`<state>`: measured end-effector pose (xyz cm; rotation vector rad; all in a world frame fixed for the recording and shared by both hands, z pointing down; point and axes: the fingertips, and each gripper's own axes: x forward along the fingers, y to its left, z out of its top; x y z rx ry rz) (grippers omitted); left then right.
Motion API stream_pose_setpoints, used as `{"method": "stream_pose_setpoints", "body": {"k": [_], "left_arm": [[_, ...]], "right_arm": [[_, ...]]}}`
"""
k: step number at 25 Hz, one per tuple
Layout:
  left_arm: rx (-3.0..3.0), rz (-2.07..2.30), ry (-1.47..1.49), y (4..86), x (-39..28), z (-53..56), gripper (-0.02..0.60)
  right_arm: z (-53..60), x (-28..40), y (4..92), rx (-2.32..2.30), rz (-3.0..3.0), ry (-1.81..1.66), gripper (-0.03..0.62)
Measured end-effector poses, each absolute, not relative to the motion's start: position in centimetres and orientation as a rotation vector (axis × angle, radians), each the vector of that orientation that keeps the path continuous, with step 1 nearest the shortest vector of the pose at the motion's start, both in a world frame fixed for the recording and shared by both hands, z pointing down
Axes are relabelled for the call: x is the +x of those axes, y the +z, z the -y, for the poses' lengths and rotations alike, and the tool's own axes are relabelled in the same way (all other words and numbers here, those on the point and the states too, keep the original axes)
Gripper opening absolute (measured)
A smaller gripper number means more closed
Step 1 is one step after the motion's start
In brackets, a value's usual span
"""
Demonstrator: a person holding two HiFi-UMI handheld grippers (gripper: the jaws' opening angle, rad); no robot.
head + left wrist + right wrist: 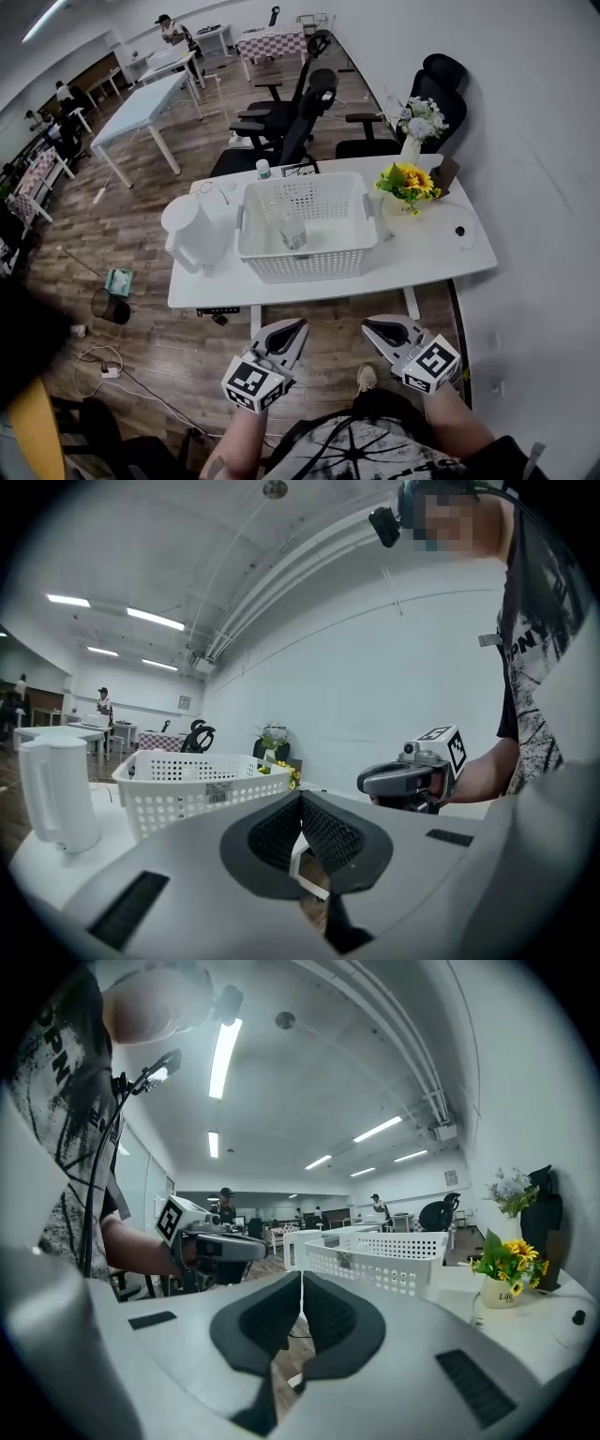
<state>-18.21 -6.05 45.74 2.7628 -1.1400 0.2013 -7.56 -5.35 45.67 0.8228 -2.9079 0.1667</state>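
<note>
Before white desk (427,255): left tool (298,326) and right tool (369,325), both closed on nothing, held short of its near edge. On desk, centre: white perforated plastic basket (305,265). Probably light, slightly flexible; best taken by end rims.

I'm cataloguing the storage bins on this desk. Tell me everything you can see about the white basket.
The basket is white plastic, rectangular and open-topped, its walls pierced with rows of small holes under a lipped rim. A small sticker sits on the wall facing the person. It stands upright on the white table, long side toward the person. One small pale object stands inside. A white jug stands close at its left.
</note>
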Motion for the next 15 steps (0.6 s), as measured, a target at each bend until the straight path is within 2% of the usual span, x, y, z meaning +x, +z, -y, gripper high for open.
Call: {"method": "stream_pose_setpoints", "body": {"k": [15], "left_arm": [[2.656,1.370,0.209,45.0,-14.1,16.9,0.011]], "right_arm": [[17.3,-3.7,45.8,0.555,2.954,0.125,0.023]]}}
